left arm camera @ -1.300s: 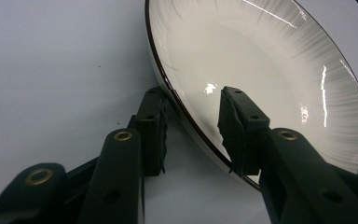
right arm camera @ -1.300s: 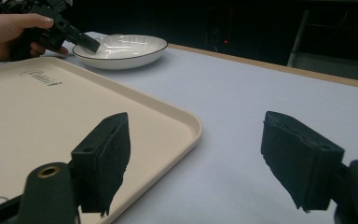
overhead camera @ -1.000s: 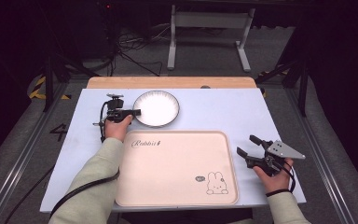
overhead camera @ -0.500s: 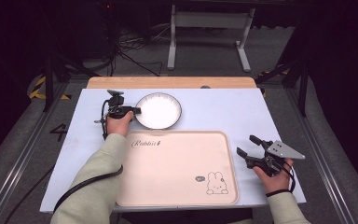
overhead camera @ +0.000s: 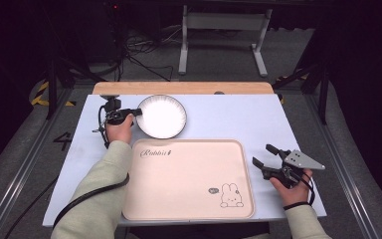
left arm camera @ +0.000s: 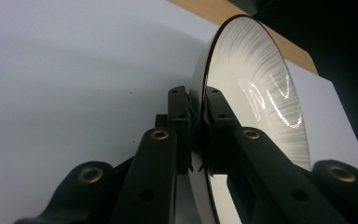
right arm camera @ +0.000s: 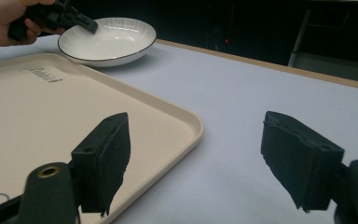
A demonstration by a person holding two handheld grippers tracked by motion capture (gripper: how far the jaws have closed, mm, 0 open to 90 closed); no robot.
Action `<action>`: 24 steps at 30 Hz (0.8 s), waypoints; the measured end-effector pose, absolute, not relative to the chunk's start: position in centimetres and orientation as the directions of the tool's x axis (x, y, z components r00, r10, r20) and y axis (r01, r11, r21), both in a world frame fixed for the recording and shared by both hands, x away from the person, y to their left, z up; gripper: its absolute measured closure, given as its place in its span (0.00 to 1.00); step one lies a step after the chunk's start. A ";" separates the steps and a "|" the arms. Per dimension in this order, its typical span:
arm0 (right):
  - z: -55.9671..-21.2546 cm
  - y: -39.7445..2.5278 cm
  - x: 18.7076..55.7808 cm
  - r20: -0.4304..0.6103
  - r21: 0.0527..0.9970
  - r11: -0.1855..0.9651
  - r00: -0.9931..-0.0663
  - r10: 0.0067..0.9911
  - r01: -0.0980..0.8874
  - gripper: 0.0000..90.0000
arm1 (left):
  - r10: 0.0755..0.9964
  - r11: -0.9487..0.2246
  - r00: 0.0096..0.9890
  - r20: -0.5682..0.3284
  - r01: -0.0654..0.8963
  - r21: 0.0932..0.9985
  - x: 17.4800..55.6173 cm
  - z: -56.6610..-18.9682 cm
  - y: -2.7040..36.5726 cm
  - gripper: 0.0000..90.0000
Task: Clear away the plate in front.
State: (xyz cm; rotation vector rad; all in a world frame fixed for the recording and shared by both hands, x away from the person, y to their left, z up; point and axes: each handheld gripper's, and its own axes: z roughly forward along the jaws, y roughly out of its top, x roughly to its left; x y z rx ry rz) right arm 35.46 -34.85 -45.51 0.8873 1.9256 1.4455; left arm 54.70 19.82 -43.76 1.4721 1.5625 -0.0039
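Plate: white, round, ribbed, dark-edged rim; rim clamped by left tongs. Right tongs: spread wide, holding nothing. Table: pale blue-grey. Room: dark.

A round white ceramic plate with a ribbed inside and thin dark rim sits upper centre-left of the frame, level.

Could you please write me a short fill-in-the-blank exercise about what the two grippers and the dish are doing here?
1. The left gripper is shut on the rim of the white ____.
2. The right gripper has its jaws ____ and holds nothing.
3. The beige tray carries a drawing of a ____ near one corner.

Missing words: plate; open; rabbit
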 end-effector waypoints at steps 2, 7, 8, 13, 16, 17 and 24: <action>-45.5 -34.9 35.5 -0.052 0.965 0.200 -0.619 0.784 0.172 0.27 | 0.770 0.270 0.187 -0.610 0.771 0.577 54.6 -43.4 19.8 0.92; -45.5 -34.8 35.5 -0.054 0.964 0.202 -0.619 0.783 0.172 0.27 | 0.779 0.250 0.207 -0.591 0.763 0.597 54.2 -42.7 19.7 0.92; -45.5 -34.8 35.5 -0.053 0.964 0.201 -0.619 0.783 0.171 0.27 | 0.784 0.242 0.214 -0.583 0.759 0.604 54.1 -42.6 19.7 0.92; -45.5 -34.8 35.4 -0.055 0.965 0.202 -0.620 0.783 0.170 0.28 | 0.787 0.235 0.228 -0.573 0.749 0.620 53.8 -41.8 19.8 0.91; -45.5 -34.8 35.4 -0.056 0.964 0.203 -0.620 0.783 0.170 0.28 | 0.784 0.231 0.240 -0.573 0.744 0.627 53.6 -41.5 19.9 0.91; -45.5 -34.8 35.4 -0.056 0.964 0.203 -0.620 0.783 0.170 0.28 | 0.784 0.231 0.240 -0.573 0.744 0.627 53.6 -41.5 19.9 0.91; -45.5 -34.8 35.4 -0.055 0.964 0.202 -0.620 0.783 0.171 0.28 | 0.779 0.213 0.276 -0.563 0.728 0.651 53.1 -40.1 20.0 0.91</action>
